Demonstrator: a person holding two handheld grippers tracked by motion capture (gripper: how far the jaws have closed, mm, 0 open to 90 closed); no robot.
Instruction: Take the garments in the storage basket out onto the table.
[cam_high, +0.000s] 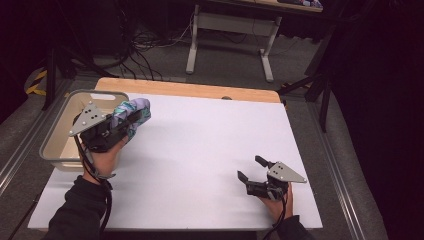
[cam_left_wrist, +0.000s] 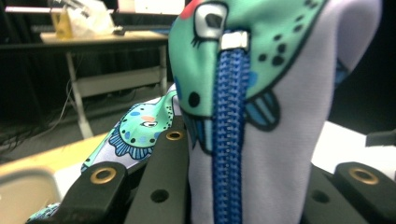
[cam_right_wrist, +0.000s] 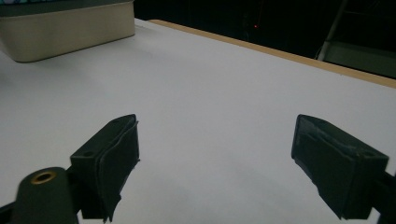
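Observation:
A soft fabric pouch (cam_high: 135, 111), lilac with a teal fish print and a blue zipper (cam_left_wrist: 229, 140), is clamped in my left gripper (cam_high: 129, 121). In the left gripper view the pouch (cam_left_wrist: 280, 116) stands upright between the black jaws, which press on both its sides. This gripper hangs at the table's left, beside the right rim of a beige bin (cam_high: 54, 147). My right gripper (cam_high: 249, 168) rests low over the white table sheet (cam_high: 200, 145) at the front right. Its jaws (cam_right_wrist: 215, 163) stand wide apart with nothing between them.
The bin (cam_right_wrist: 65, 28) sits at the table's left edge. A wooden strip (cam_high: 190, 90) borders the far side of the sheet. Beyond the table stands a desk frame (cam_high: 230, 25) with cables on the floor, and dark surroundings lie to the right.

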